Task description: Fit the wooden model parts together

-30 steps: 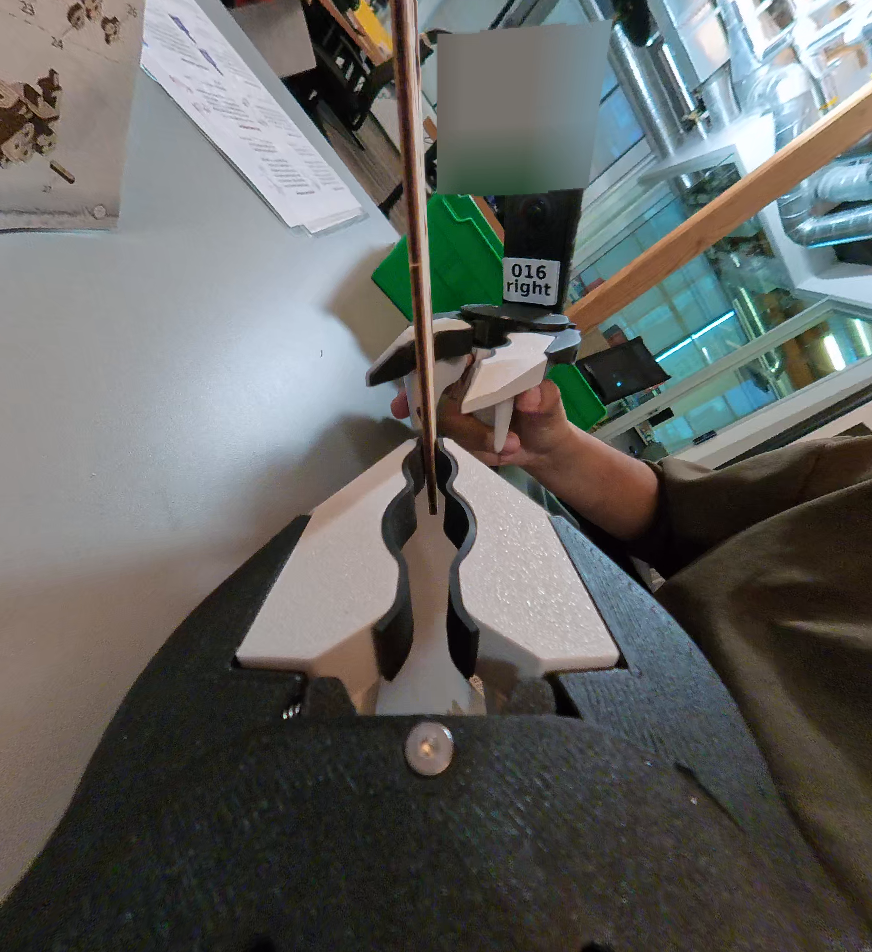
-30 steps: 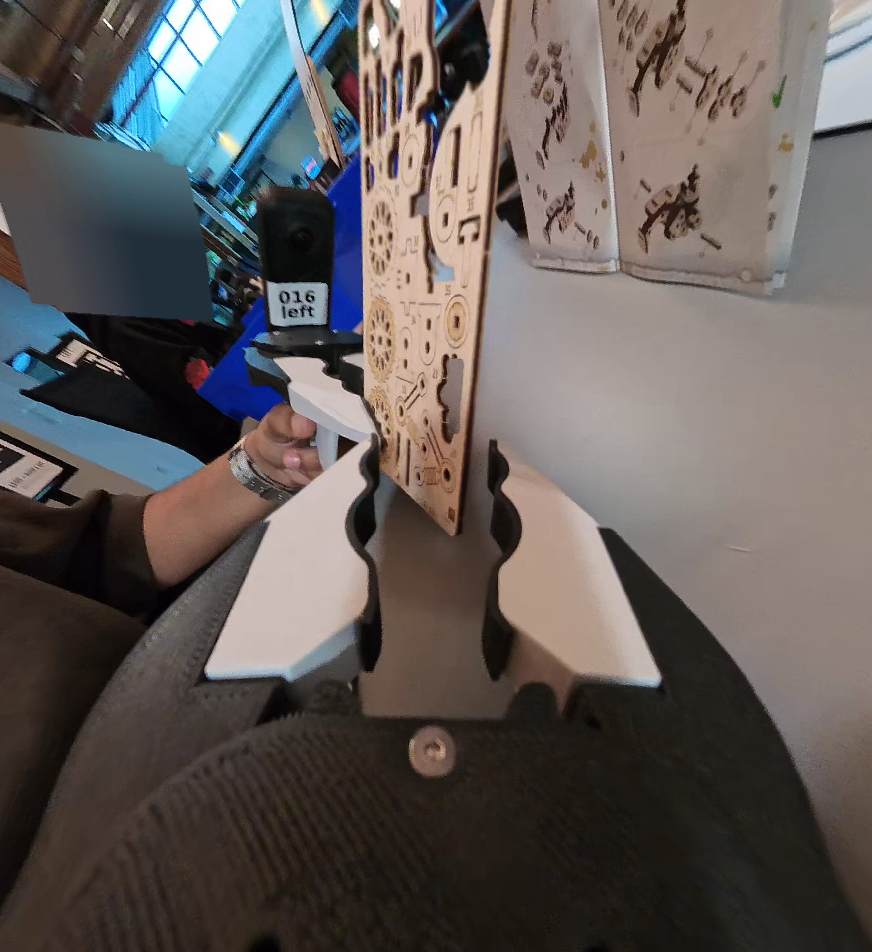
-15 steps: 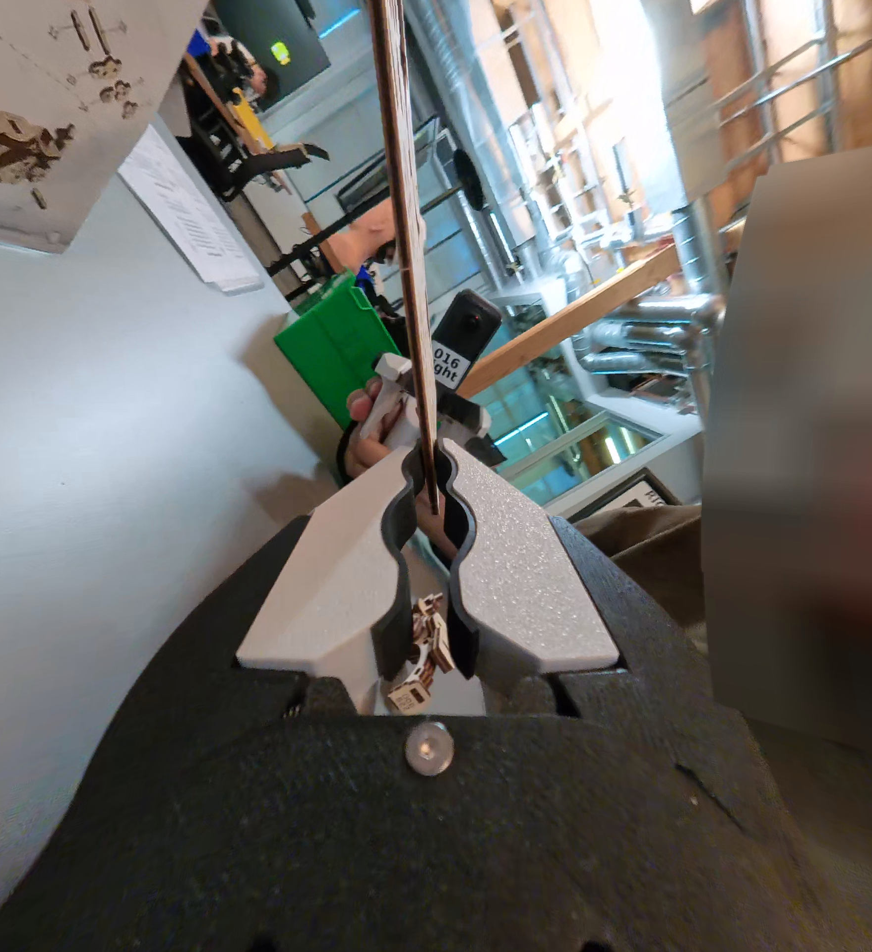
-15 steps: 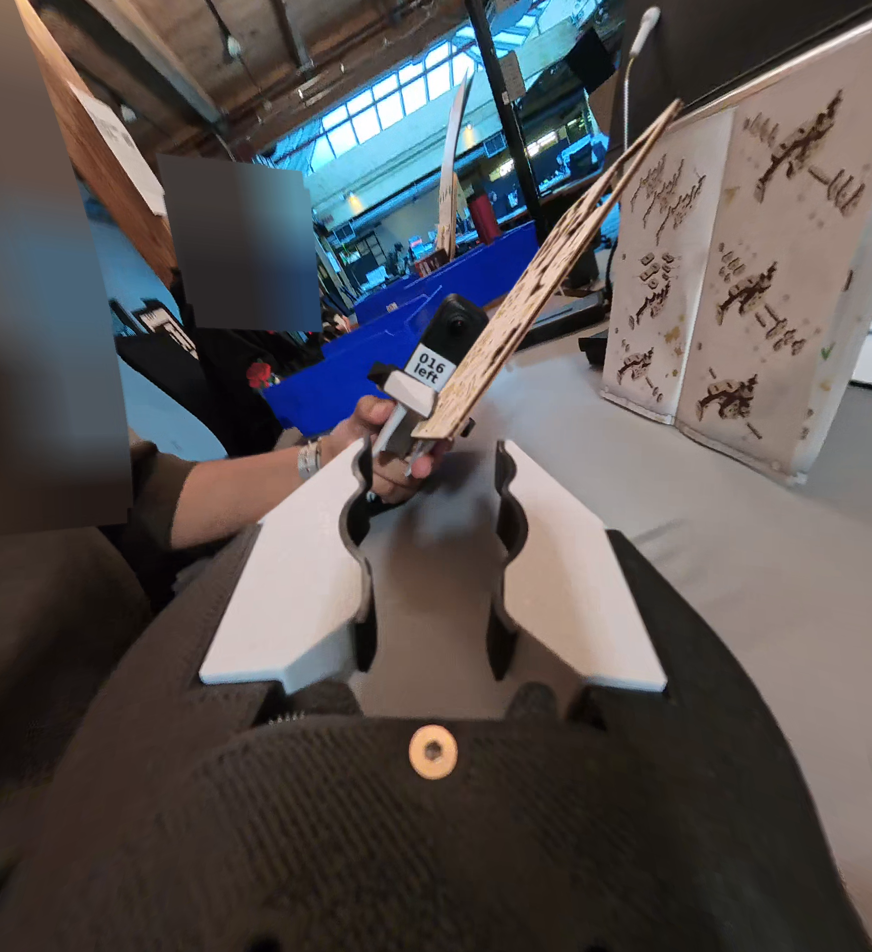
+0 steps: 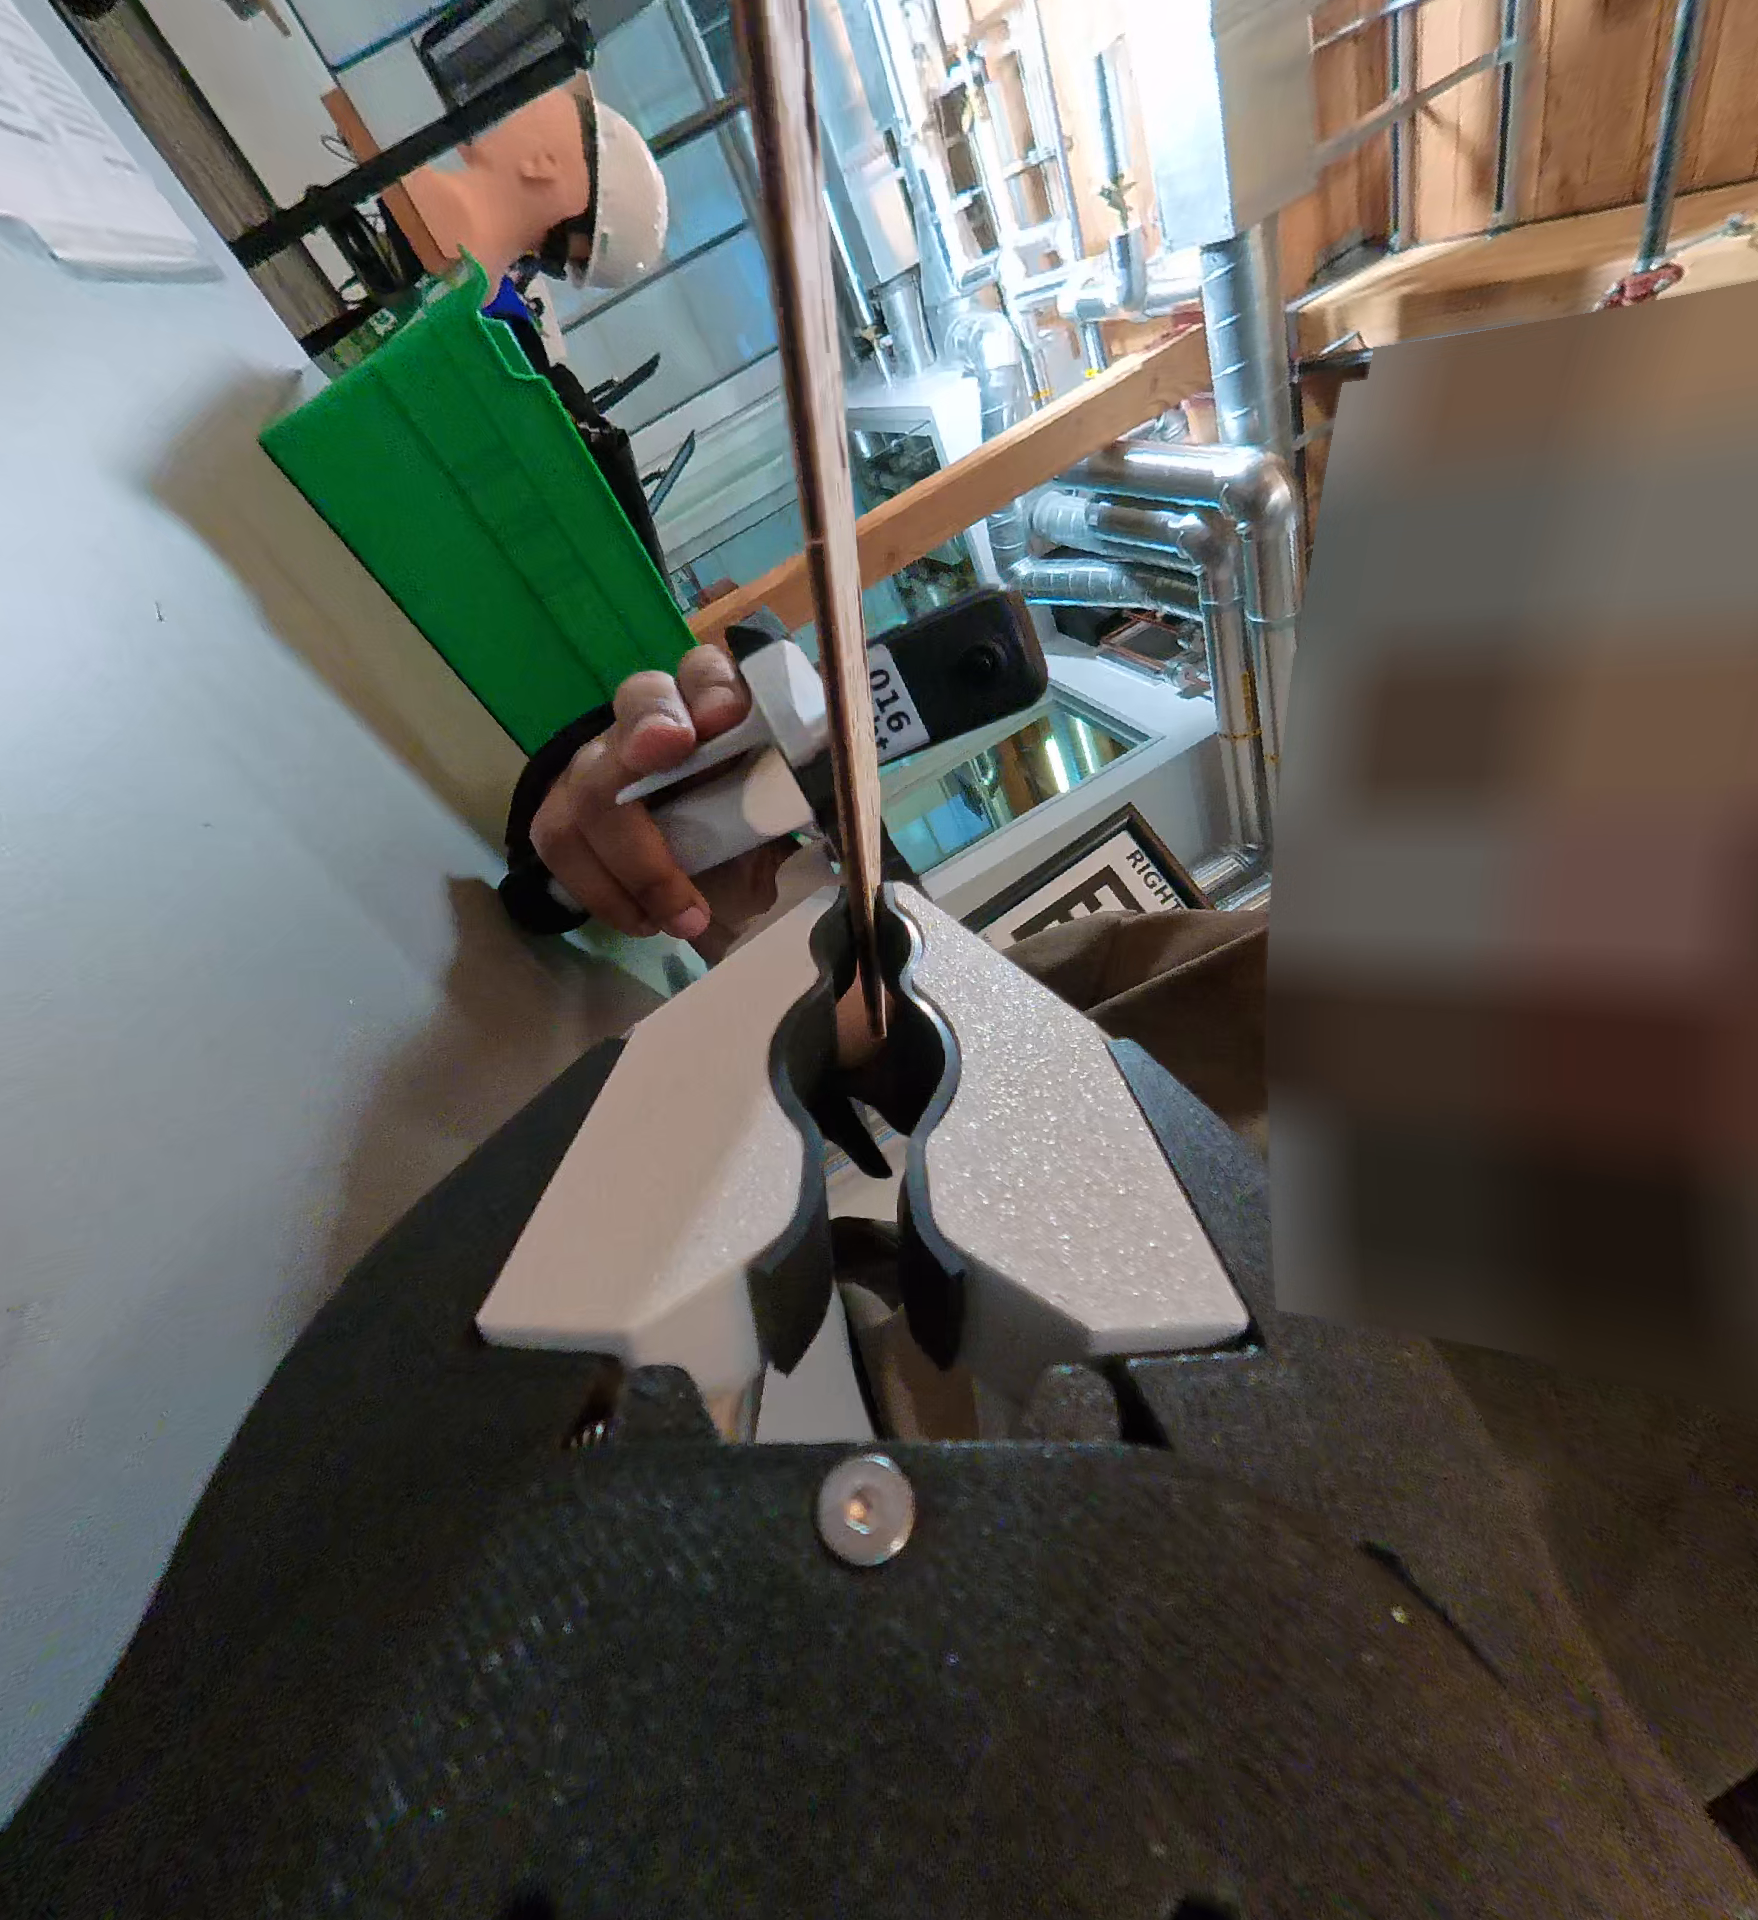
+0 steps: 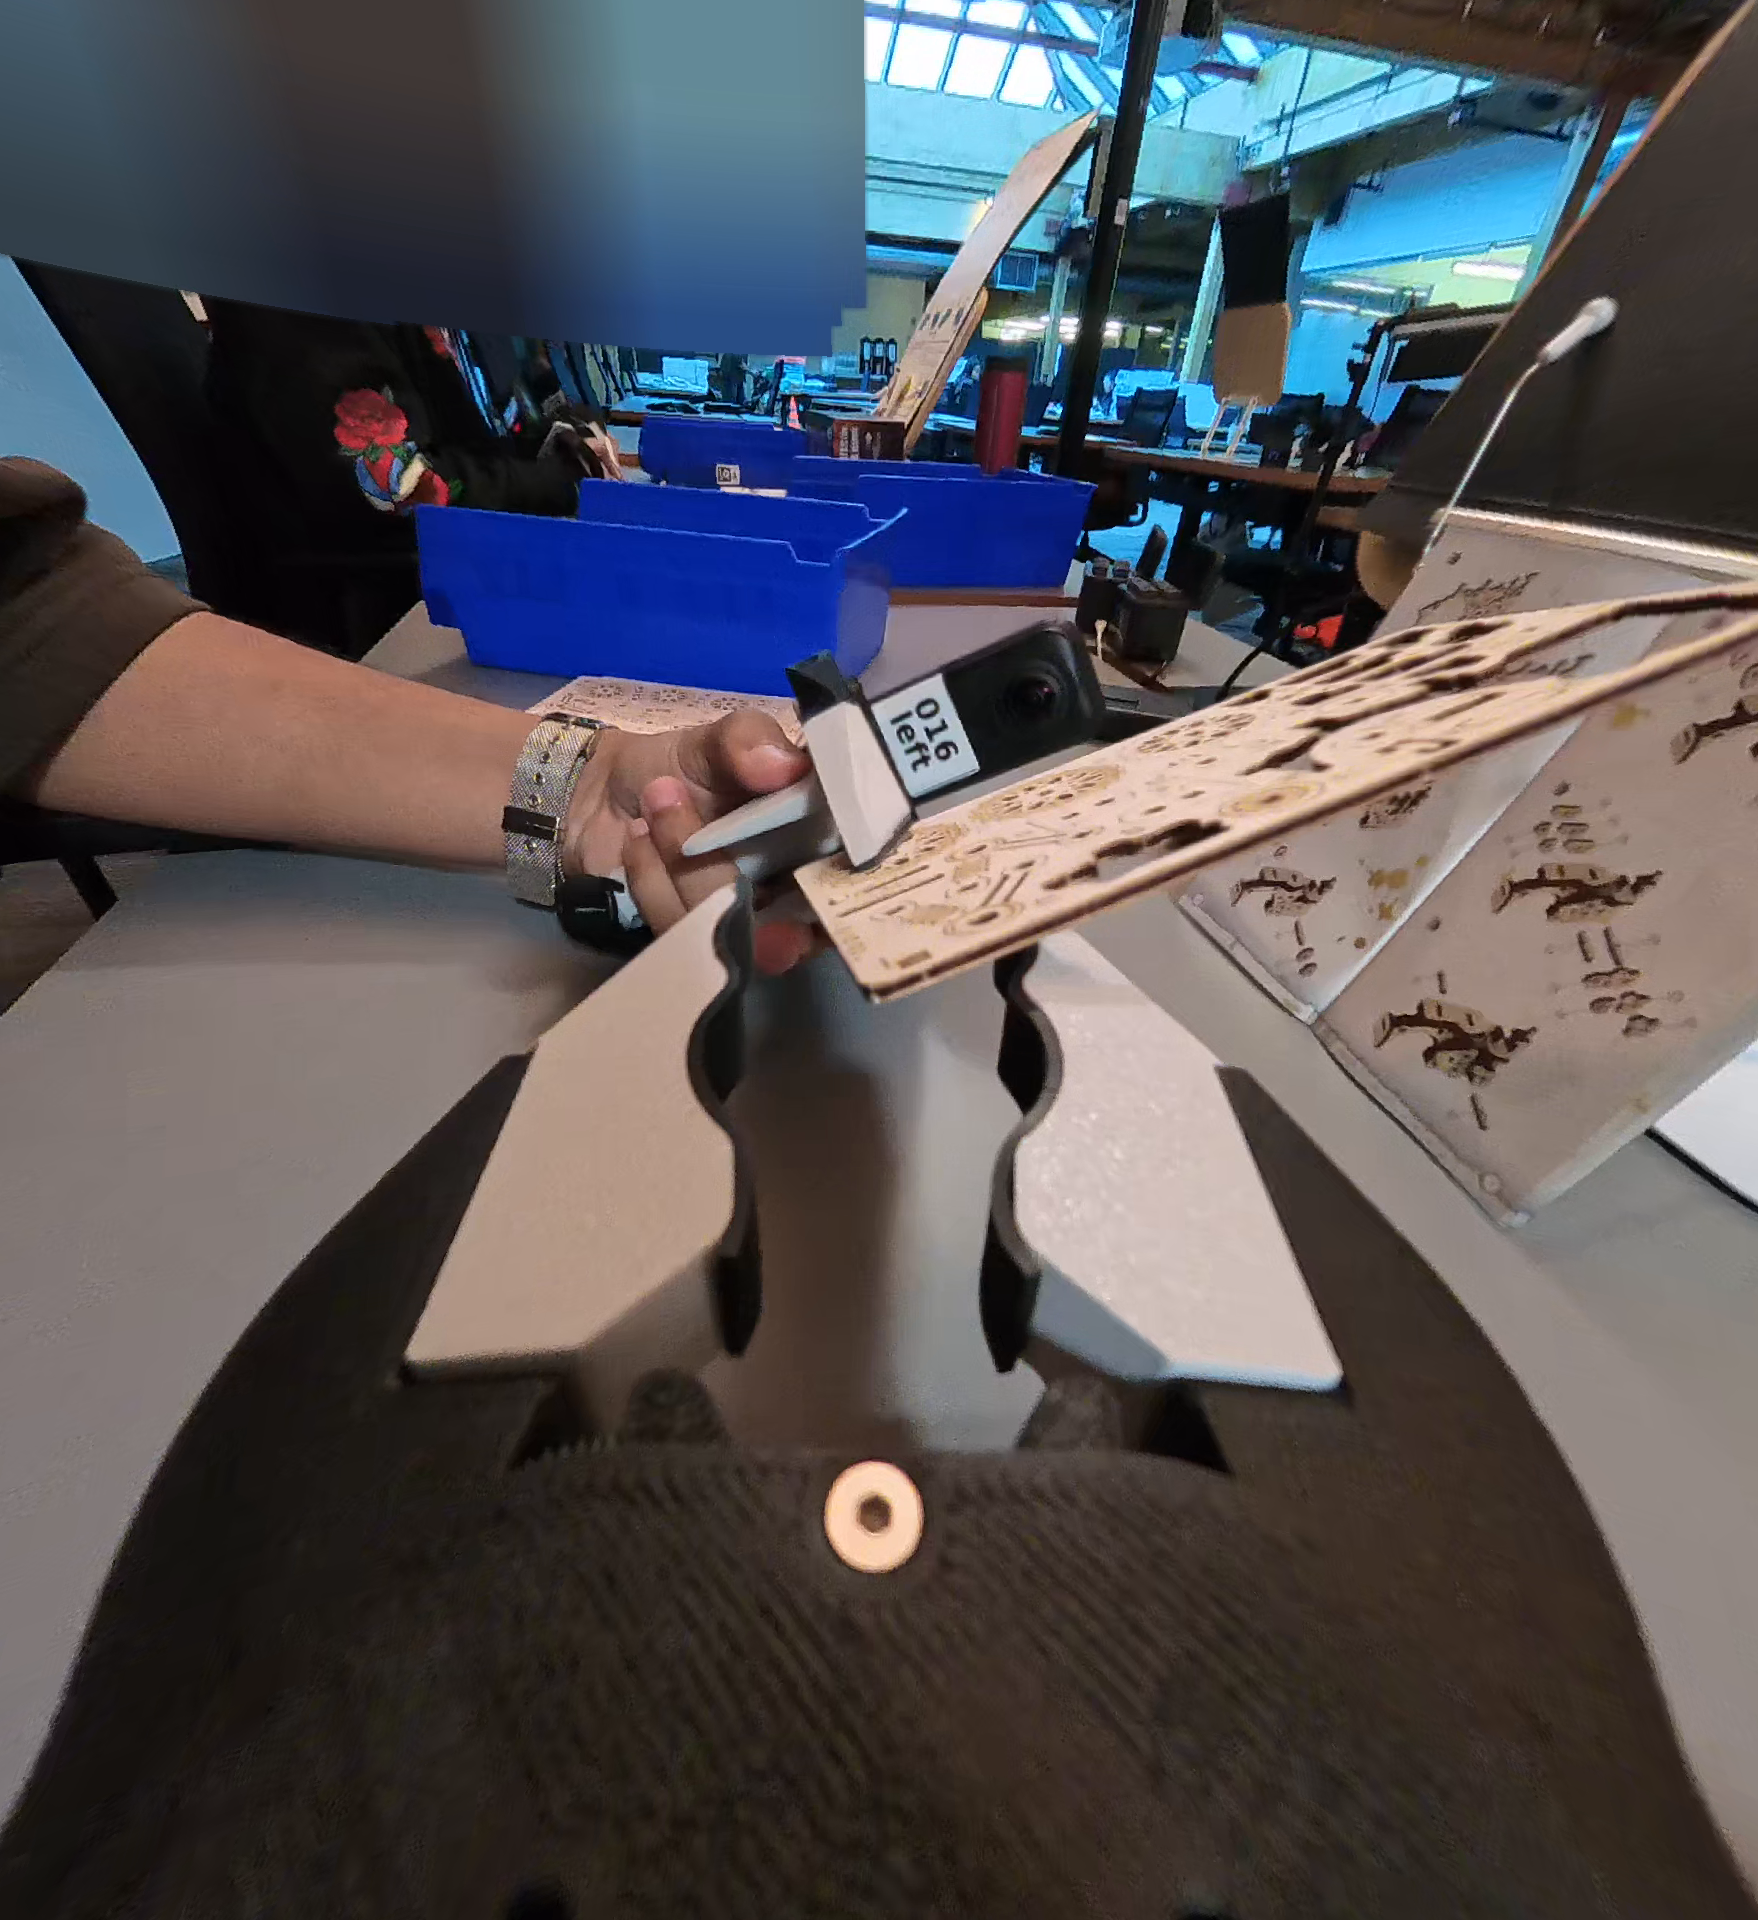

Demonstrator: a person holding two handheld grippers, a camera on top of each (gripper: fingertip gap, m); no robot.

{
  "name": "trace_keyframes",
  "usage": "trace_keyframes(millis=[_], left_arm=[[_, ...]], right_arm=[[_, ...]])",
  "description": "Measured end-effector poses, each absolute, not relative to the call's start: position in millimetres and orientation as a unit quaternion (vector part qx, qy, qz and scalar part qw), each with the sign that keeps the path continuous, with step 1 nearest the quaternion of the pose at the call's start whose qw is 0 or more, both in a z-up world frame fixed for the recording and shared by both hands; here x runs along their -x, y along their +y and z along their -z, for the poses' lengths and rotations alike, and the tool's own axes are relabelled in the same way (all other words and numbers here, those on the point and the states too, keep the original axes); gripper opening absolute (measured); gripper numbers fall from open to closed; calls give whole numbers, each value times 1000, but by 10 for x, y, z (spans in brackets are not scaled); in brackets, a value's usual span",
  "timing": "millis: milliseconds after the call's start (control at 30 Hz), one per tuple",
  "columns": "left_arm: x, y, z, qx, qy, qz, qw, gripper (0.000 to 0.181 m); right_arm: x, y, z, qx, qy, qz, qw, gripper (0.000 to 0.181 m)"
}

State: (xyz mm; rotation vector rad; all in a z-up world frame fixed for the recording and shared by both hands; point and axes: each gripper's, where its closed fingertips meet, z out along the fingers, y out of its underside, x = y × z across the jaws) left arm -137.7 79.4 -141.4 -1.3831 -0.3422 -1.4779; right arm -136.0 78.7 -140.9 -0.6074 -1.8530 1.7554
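A thin laser-cut wooden sheet [image 6: 1270, 769] of model parts is clamped at its near edge by my left gripper [image 6: 854, 821]. In the right wrist view it slants up to the right over the table. In the left wrist view the sheet [image 5: 813, 416] shows edge-on, rising from my shut left gripper [image 5: 867, 935]. My right gripper [image 6: 870, 940] is open and empty, and the sheet's lower corner hangs just beyond its fingertips. The right gripper also shows in the left wrist view [image 5: 750, 748], held in a hand behind the sheet.
A folded instruction sheet [image 6: 1529, 987] stands on the grey table [image 6: 231, 1039] at the right. Blue bins [image 6: 667, 592] sit at the far edge, with another wooden sheet flat in front of them. A green bin [image 5: 480, 540] and a paper [image 5: 23, 135] lie beyond the left gripper. My two grippers' fingertips are within a few centimetres of each other.
The sheet has tipped from upright to a low slant in the right wrist view. My right gripper has drawn back, so the sheet no longer sits between its open fingers. The left gripper kept its hold.
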Motion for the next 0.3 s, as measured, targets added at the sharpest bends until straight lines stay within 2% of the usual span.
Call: trace_keyframes(millis=[300], left_arm=[[1395,804,1381,555,-153,632,519,0]], right_arm=[[1341,759,1421,218,-689,-643,253,29]])
